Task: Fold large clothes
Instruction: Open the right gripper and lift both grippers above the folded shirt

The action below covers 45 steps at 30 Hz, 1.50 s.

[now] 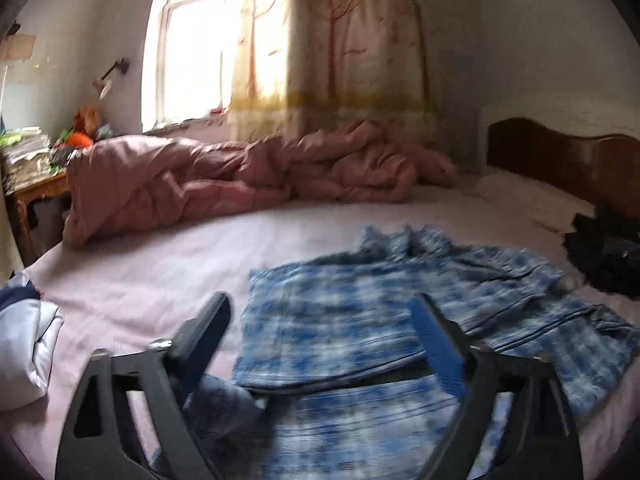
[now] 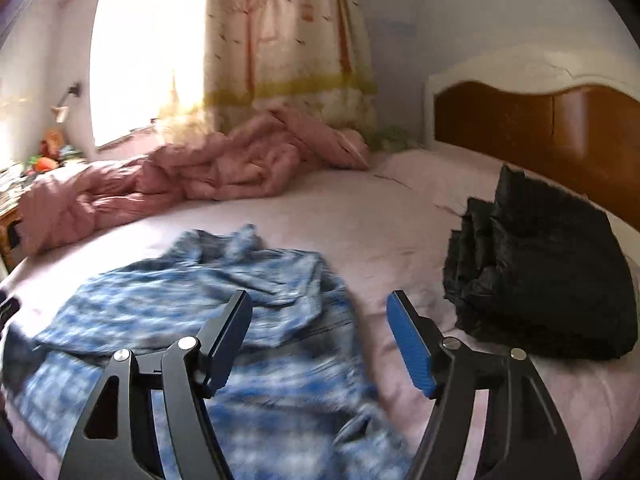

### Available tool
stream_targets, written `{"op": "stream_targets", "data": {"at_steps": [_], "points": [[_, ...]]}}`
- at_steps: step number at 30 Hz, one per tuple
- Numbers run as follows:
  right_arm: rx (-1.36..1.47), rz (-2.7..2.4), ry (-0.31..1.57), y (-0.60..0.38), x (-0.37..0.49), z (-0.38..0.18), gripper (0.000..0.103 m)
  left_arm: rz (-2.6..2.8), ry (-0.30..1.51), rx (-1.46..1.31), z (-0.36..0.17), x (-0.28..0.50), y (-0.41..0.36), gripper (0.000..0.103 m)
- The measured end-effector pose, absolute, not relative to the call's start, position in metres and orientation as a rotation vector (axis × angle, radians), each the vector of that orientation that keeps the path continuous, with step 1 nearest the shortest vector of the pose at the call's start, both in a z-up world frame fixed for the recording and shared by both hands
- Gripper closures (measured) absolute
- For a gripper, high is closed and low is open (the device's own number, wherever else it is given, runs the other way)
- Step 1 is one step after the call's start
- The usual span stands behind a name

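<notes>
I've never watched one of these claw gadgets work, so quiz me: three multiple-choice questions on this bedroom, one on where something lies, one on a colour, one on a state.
1. Where does the black garment lie?
A. near the headboard
B. on the windowsill
C. on the floor

2. What colour is the crumpled quilt by the window?
A. green
B. pink
C. white

3. How do the jaws of the right claw stand?
A. shut on the checked shirt
B. shut on nothing
C. apart, with nothing between them

Answers: 1 A, it sits on the bed just before the wooden board. 2 B, its folds are pink. 3 C, the blue checked shirt lies loose on the sheet beneath the spread pads.
</notes>
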State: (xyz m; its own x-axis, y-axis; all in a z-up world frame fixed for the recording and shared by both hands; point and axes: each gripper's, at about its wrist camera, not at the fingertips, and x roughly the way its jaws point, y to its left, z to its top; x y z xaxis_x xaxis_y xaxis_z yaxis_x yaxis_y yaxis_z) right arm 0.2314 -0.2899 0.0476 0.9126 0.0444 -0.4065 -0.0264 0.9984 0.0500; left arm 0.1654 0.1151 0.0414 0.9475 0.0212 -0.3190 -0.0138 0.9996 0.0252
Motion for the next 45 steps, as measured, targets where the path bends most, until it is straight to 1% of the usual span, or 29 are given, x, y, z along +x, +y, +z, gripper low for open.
{"op": "stream_targets", "data": {"at_steps": [1, 2, 3, 4, 9, 12, 21, 27, 31, 34, 38, 43, 45], "points": [[0.026, 0.043, 0.408, -0.283, 0.223, 0.050, 0.026, 0.003, 0.300, 0.027, 0.043, 0.159, 0.112, 0.000], [0.007, 0.047, 0.392, -0.276, 0.212, 0.054, 0.018, -0.007, 0.291, 0.037, 0.042, 0.153, 0.107, 0.000], [-0.002, 0.049, 0.374, -0.270, 0.203, 0.056, 0.014, -0.015, 0.298, 0.050, 0.041, 0.149, 0.102, 0.000], [-0.008, 0.051, 0.352, -0.264, 0.192, 0.058, 0.012, -0.022, 0.306, 0.057, 0.040, 0.146, 0.098, 0.000], [0.007, 0.038, 0.332, -0.245, 0.159, 0.053, 0.012, -0.053, 0.346, 0.072, 0.032, 0.127, 0.083, 0.000], [-0.017, 0.025, 0.354, -0.235, 0.149, 0.044, 0.011, -0.049, 0.346, 0.063, 0.029, 0.114, 0.078, 0.000], [0.056, 0.015, 0.394, -0.239, 0.124, 0.035, 0.010, -0.102, 0.354, 0.043, 0.025, 0.087, 0.067, 0.000], [0.000, -0.040, 0.381, -0.236, 0.108, 0.031, 0.010, -0.089, 0.330, 0.053, 0.022, 0.073, 0.060, 0.000], [0.012, -0.012, 0.379, -0.234, 0.100, 0.030, 0.010, -0.107, 0.322, 0.055, 0.020, 0.066, 0.058, 0.000], [-0.010, 0.108, 0.421, -0.228, 0.100, 0.025, 0.010, -0.108, 0.391, 0.058, 0.012, 0.072, 0.058, 0.000], [-0.141, 0.294, 0.518, -0.202, 0.106, 0.009, 0.010, -0.151, 0.505, 0.087, -0.009, 0.084, 0.050, 0.000], [-0.268, 0.328, 0.611, -0.174, 0.112, -0.019, 0.010, -0.138, 0.652, 0.300, -0.044, 0.098, 0.019, 0.000], [-0.309, 0.331, 0.649, -0.166, 0.114, -0.029, 0.010, -0.138, 0.682, 0.362, -0.056, 0.100, 0.009, 0.000]]}}
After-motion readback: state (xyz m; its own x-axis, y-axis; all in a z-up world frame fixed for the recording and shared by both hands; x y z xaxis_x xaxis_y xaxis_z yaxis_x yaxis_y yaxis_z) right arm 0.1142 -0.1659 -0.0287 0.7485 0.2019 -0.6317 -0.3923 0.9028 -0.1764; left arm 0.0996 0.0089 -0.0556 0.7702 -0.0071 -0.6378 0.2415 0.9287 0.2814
